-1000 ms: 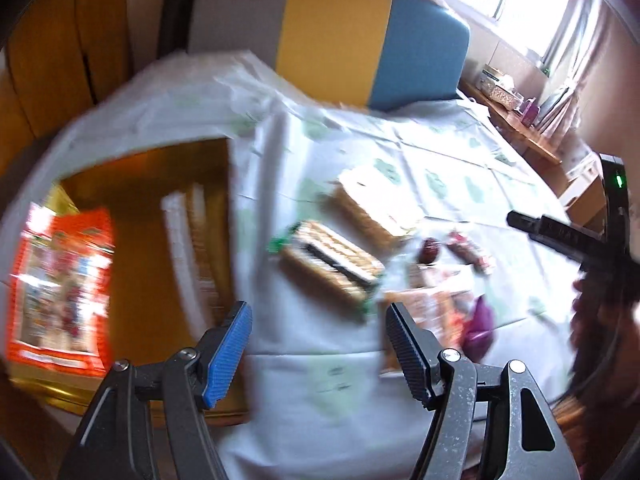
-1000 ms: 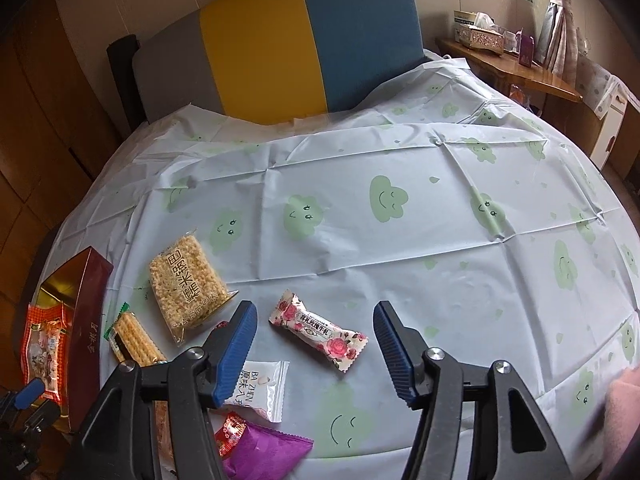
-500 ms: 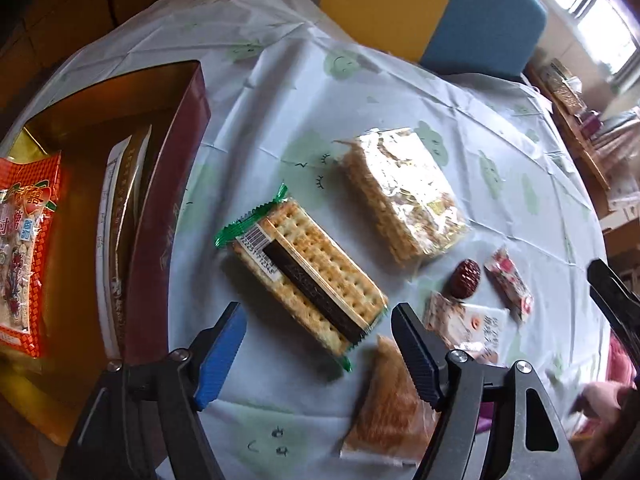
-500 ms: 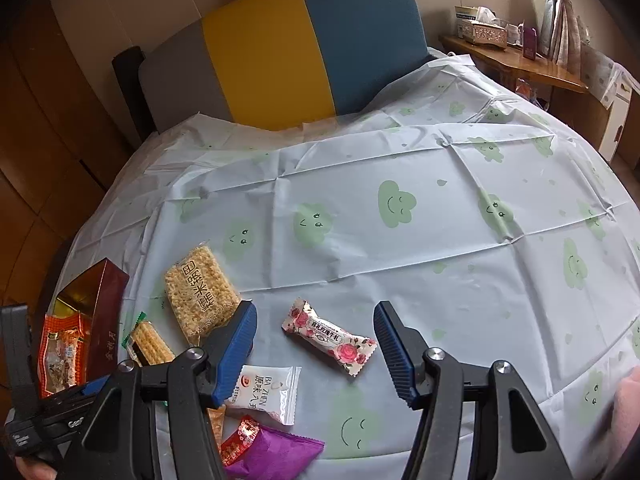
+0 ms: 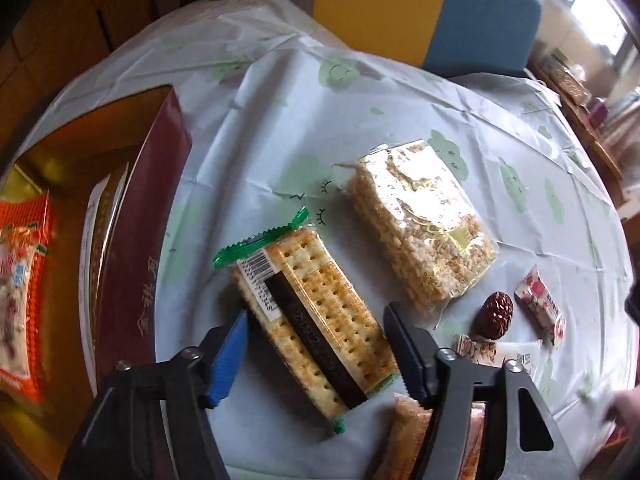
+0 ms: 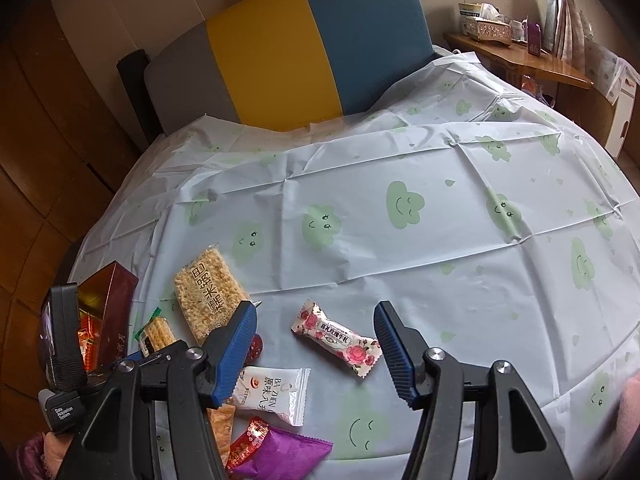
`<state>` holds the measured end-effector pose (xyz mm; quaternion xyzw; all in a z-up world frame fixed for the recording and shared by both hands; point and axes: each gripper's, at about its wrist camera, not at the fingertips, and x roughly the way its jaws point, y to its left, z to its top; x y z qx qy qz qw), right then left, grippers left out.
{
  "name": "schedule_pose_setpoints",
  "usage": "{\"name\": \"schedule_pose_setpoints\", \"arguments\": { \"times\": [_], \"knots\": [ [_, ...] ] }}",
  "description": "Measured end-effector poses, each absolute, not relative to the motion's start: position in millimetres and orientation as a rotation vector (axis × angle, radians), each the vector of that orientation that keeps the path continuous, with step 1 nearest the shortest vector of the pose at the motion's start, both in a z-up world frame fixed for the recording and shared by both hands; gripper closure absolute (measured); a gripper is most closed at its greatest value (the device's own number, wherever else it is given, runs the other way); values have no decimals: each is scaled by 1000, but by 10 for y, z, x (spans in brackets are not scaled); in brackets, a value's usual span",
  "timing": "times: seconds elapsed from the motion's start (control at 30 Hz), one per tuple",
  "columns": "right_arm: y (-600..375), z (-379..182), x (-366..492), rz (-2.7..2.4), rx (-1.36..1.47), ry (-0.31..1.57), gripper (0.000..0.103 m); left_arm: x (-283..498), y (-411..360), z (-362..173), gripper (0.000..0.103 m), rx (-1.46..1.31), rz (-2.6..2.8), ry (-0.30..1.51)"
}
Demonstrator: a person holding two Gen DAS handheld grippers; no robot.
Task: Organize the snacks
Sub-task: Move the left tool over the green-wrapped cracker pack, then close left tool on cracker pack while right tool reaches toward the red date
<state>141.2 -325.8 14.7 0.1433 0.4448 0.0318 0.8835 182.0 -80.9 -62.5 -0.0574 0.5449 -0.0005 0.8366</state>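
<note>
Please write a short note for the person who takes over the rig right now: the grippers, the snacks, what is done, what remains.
Left gripper: open, straddling the cracker pack, not closed on it.
Right gripper: open, empty, above the rose-print candy.
Done: an orange packet lies in the red box.
Left on the tablecloth: crackers, rice-puff pack, red date, white pouch, purple packet, candy.

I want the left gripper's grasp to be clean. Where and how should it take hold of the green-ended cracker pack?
Grip the flat, clear-wrapped cracker pack with green ends across its narrow width, on the two long edges near mid-length, coming down from above. It lies flat and diagonal on the cloud-print tablecloth, and the open left gripper already straddles it.
</note>
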Motion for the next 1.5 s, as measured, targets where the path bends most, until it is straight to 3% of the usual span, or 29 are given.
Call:
{"name": "schedule_pose_setpoints", "arguments": {
  "times": [0.2,0.43,0.7,1.5],
  "knots": [
    [-3235,83,1444,59,278,964,41,1537,-895,-632,49,-13,-120,1066],
    [-3203,24,1456,53,248,992,41,1601,-971,-685,44,57,-161,1082],
    [-3141,-23,1479,63,212,1013,41,1435,-948,-665,50,75,-155,1036],
    [-2473,-111,1689,238,-1,1041,34,1176,-924,-730,46,123,-172,909]
  ]
}}
